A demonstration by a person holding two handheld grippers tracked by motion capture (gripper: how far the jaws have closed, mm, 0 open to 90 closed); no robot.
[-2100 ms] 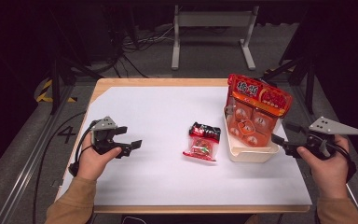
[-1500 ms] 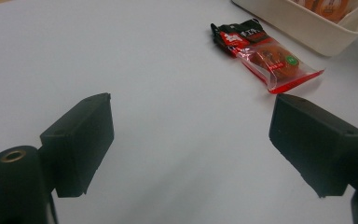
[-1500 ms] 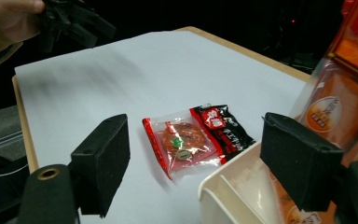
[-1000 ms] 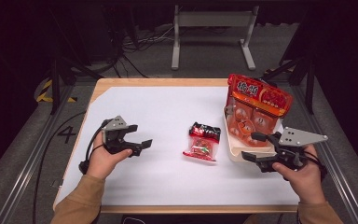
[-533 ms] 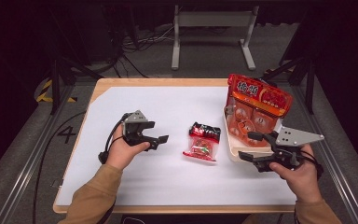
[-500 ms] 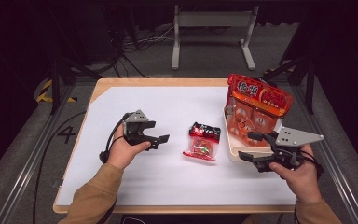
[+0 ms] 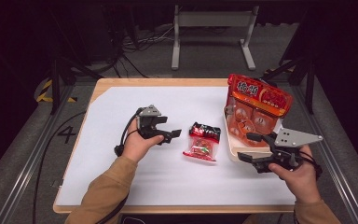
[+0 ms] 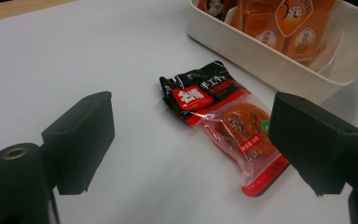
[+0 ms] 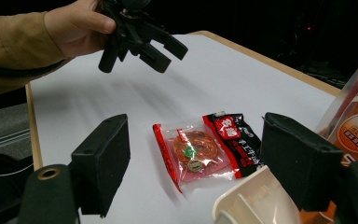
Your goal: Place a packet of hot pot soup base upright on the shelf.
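Left gripper [image 7: 175, 134] nearer snack packet [image 7: 202, 142]

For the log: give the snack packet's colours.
Packet: black top, red edges, clear window; best in left gripper view.

A small snack packet [image 7: 202, 142], black at its top end and clear red below with a round orange treat showing inside, lies flat on the white desk [image 7: 121, 107], untouched.

the counter [image 7: 121, 186] carries one small red-and-black snack packet [image 7: 202, 142], one white tray [image 7: 233, 148] and one large orange bag [image 7: 256, 109] standing in that tray. two grippers are there, the left gripper [image 7: 174, 135] and the right gripper [image 7: 248, 148], one in each hand.
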